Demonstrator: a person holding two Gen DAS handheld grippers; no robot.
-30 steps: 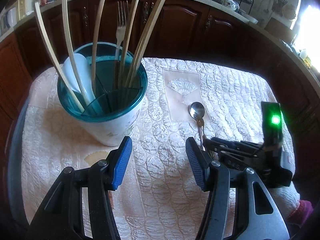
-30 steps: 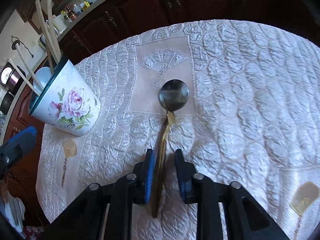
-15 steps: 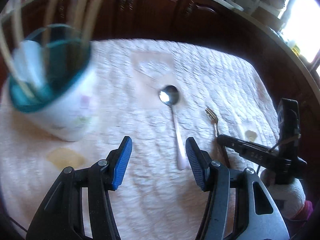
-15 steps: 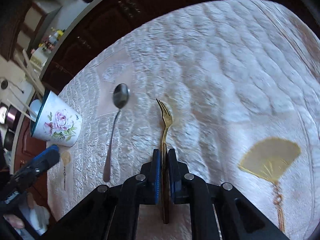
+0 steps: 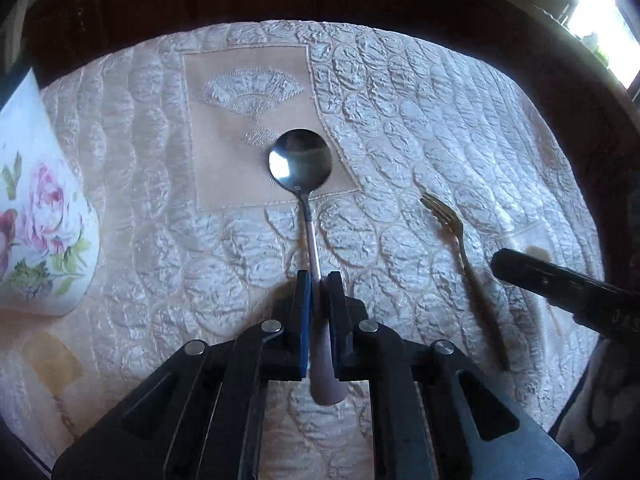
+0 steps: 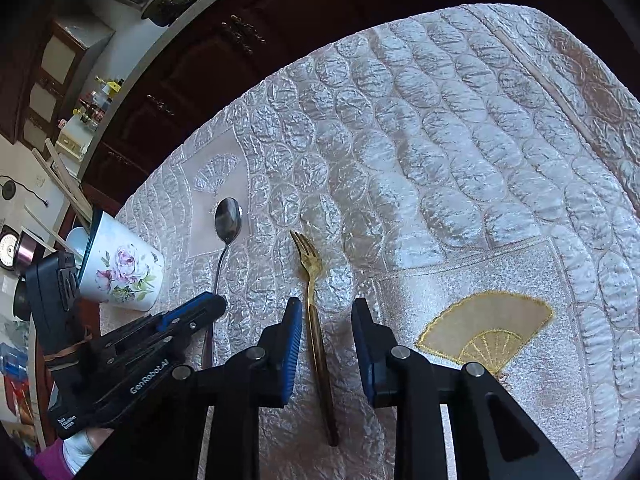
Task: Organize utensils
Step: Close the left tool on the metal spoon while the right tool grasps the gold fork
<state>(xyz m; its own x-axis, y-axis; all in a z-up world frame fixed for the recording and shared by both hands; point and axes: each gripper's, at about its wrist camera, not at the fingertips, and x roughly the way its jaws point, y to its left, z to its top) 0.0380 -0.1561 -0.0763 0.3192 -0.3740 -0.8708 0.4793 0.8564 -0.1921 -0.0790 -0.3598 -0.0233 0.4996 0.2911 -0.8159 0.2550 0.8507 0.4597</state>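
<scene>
Risk: the left gripper [image 5: 319, 280] is closing on the spoon [image 5: 305, 184] low on its pale handle, far from the bowl, so the bowl end may droop or swivel on lifting and catch the rim of the floral utensil holder [image 6: 120, 270] (at the tablecloth's left edge). The spoon lies mid-cloth, handle between the blue pads. The right gripper [image 6: 326, 308] is opening; the gold fork [image 6: 316, 320] lies loose between its separated jaws on the quilted tablecloth [image 6: 440, 160], toward its near edge.

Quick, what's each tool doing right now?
Left tool: closing on the spoon handle.
Right tool: opening, fork lying loose between its pads.
</scene>
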